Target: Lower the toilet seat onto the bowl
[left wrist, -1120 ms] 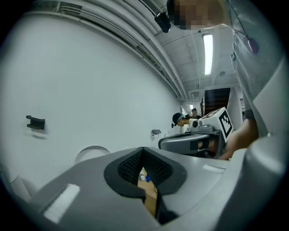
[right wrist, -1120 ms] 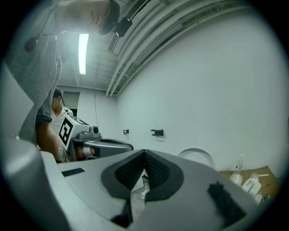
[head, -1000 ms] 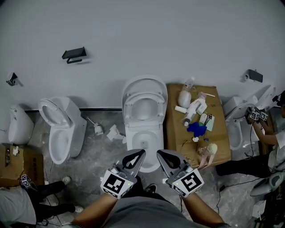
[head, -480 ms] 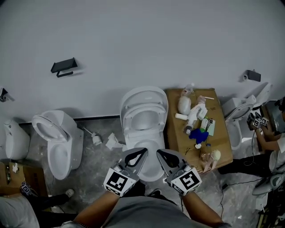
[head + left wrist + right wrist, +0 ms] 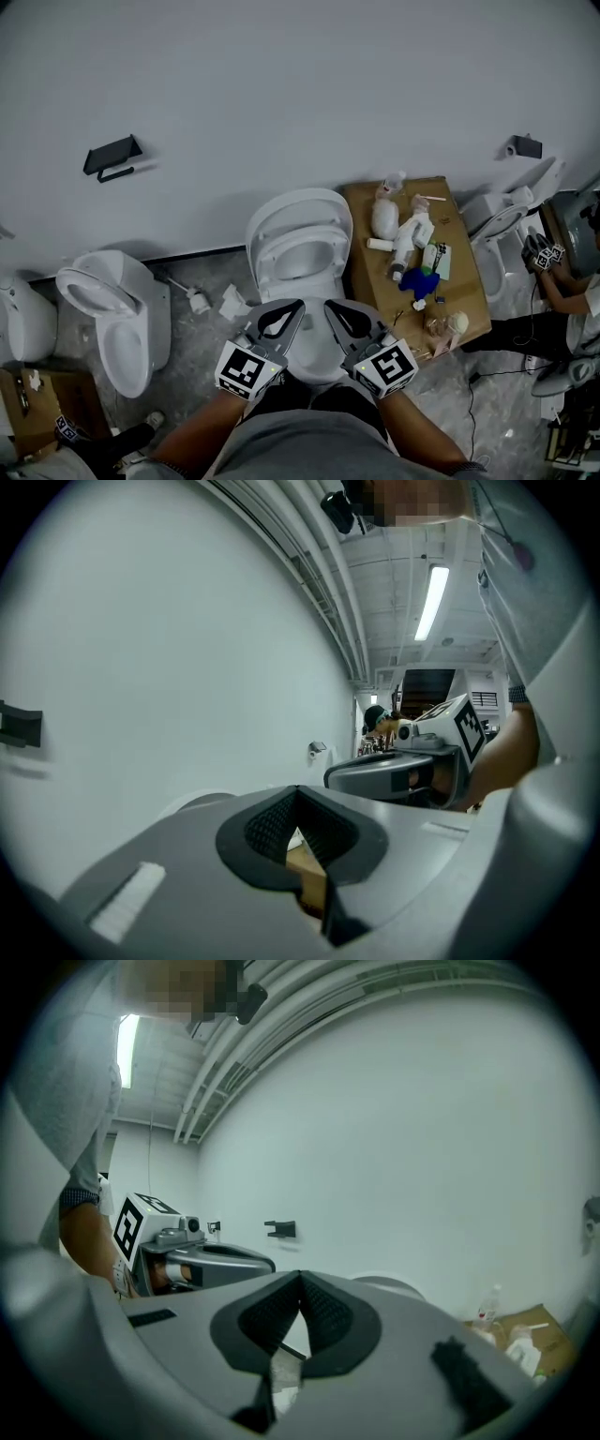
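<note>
Approach step: the toilet seat [image 5: 300, 230] is seen raised. The left hand-held gripper [image 5: 292, 309] and right hand-held gripper [image 5: 336, 311] are held closed and empty. The seat's rim must be reached next.

evenly, softly lit; only faint shadows. glaring at the ceiling strip light [image 5: 432, 602], duller below it. bulged and black-cornered in both gripper views, blurred nearest the lens, sharp farther off.

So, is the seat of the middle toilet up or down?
Up. In the head view the toilet seat leans back against the raised lid, and the bowl below it lies uncovered.
</note>
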